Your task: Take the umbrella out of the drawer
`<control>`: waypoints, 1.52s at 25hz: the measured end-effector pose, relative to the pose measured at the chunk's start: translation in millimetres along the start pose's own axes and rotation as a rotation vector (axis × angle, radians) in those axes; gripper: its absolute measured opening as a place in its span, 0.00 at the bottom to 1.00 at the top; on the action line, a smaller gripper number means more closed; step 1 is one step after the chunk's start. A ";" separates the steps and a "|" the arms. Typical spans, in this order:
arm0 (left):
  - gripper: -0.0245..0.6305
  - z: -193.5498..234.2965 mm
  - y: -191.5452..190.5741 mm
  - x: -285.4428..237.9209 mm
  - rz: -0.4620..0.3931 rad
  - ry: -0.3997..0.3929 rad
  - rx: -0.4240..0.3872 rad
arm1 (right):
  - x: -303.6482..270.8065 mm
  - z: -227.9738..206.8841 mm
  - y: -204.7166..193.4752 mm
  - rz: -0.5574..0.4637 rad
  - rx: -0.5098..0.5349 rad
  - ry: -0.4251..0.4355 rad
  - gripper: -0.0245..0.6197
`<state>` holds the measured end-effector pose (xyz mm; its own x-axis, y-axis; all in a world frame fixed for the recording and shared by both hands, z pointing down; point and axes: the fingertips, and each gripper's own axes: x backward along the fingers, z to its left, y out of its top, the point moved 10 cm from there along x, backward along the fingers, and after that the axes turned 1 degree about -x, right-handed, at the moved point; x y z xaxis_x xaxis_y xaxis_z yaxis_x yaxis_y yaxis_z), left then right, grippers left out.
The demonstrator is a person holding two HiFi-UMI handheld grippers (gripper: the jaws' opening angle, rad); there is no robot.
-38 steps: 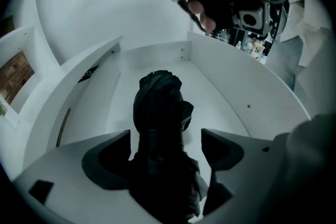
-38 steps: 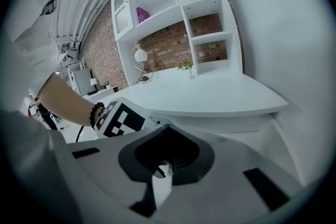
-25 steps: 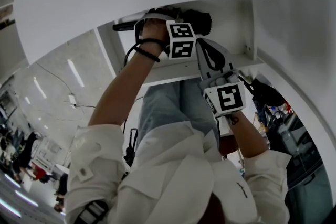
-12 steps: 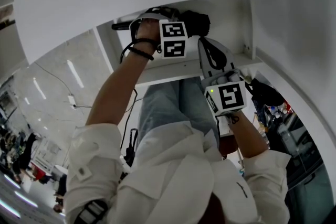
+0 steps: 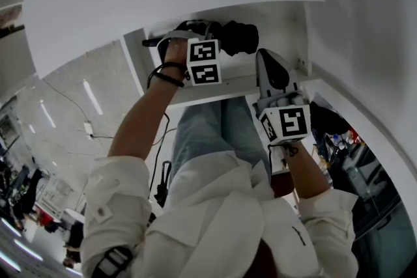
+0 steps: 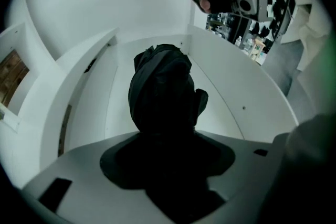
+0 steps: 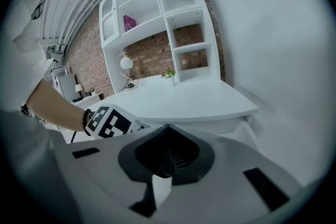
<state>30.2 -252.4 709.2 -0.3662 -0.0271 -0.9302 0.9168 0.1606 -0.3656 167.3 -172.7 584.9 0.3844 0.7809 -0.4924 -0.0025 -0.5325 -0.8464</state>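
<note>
Umbrella point(image 6: 160, 89), black and folded, is clamped at its near end by the left gripper point(image 6: 163, 152) within the white drawer point(image 6: 247, 97), and its long axis is seen running straight ahead of the jaws. The right gripper point(image 7: 160, 162), closed on nothing, is held nearby outside the drawer.

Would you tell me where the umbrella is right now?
In the head view, upper centre: the umbrella lies within the open white drawer, gripped by the left gripper.
</note>
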 end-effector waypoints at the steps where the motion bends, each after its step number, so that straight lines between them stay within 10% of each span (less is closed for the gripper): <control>1: 0.45 0.6 2.0 6.2 -0.022 0.002 0.027 | 3.4 -1.2 2.6 -0.005 0.009 -0.009 0.06; 15: 0.45 -12.3 30.2 159.4 -0.382 0.232 0.317 | 73.1 -11.6 66.3 -0.164 0.022 -0.179 0.06; 38: 0.45 -79.7 29.3 428.7 -1.082 0.831 0.637 | 170.8 42.9 210.0 -0.472 0.190 -0.073 0.06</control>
<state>-112.7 -180.7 302.5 -0.6752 0.7376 -0.0050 -0.0139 -0.0195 -0.9997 192.8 -137.1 314.4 0.3187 0.9462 -0.0550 -0.0150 -0.0529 -0.9985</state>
